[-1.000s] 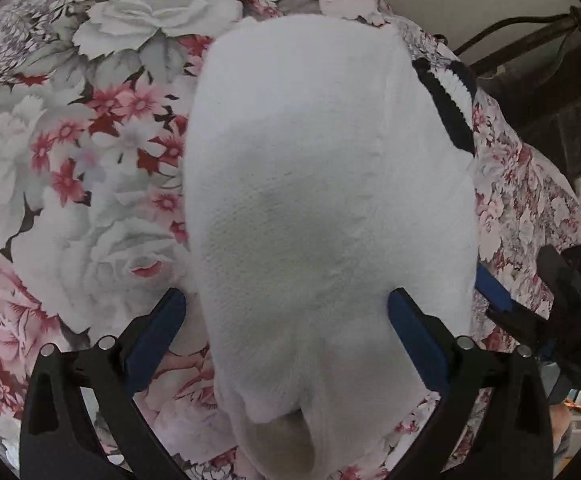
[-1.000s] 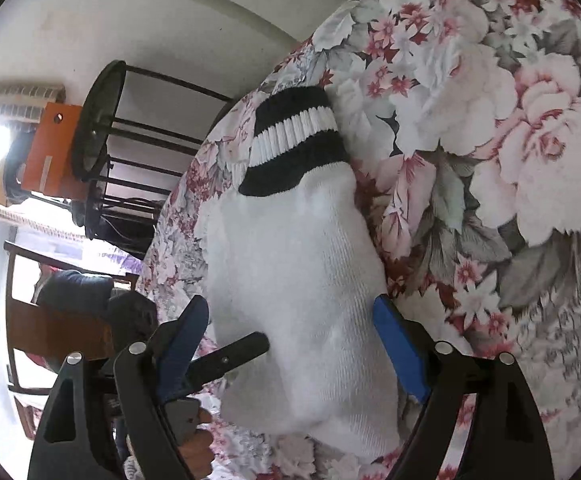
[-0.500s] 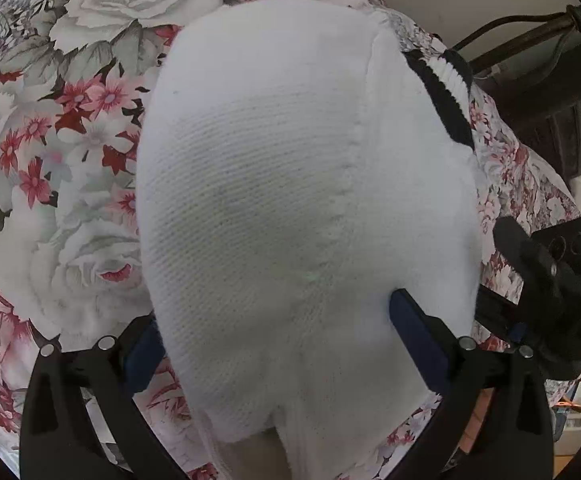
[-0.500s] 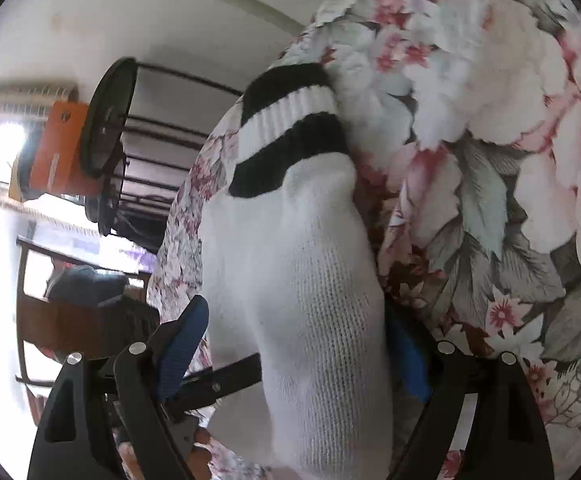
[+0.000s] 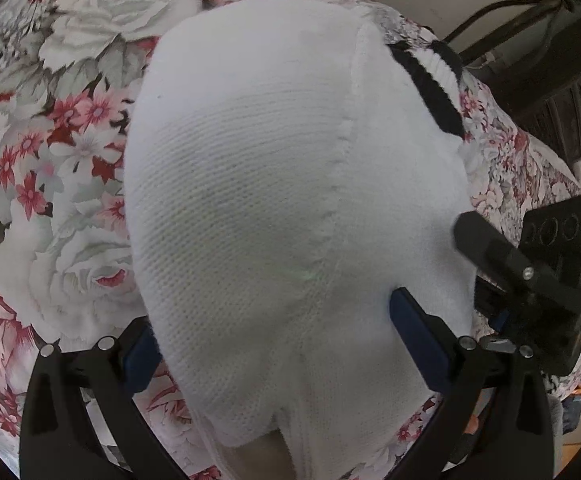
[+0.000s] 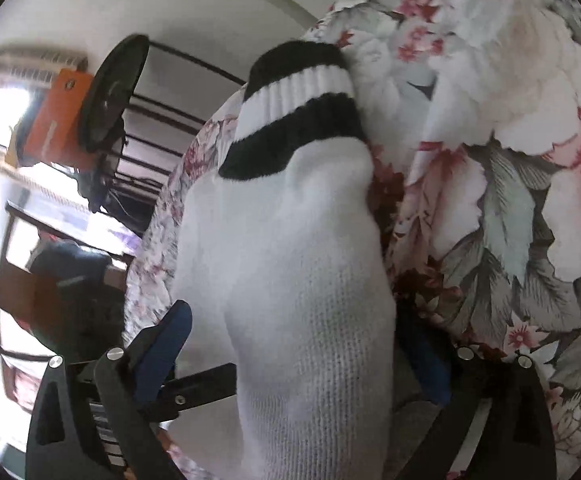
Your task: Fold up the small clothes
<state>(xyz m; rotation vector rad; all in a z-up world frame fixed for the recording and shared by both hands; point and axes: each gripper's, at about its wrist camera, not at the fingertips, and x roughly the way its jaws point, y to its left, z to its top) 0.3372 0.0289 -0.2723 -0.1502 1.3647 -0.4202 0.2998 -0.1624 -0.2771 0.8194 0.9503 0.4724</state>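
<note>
White sock (image 5: pixel 274 208) w/ black-and-white striped cuff (image 6: pixel 298 108) is lying on the floral bedspread (image 5: pixel 62 128), toe end toward the grippers, cuff at the far end by the bed's edge. It's filling more of both views than a sec ago, so both grippers are closing in on it.

Right gripper (image 6: pixel 294 356): jaws have just been opening wider and are now standing spread, w/ the sock's body between them; blue pads look to be flanking the fabric, not pinching it. Left gripper (image 5: pixel 274 336): fingers also spread, sock between them, left pad partly tucked behind the fabric; no clear squeeze visible.

Right gripper's body (image 5: pixel 530 280) is showing at the sock's right side in the left view, nearer the fabric than before.

Reading: no fold started yet. Prob. both are lining up to grab the toe end and carry it toward the cuff.
</note>
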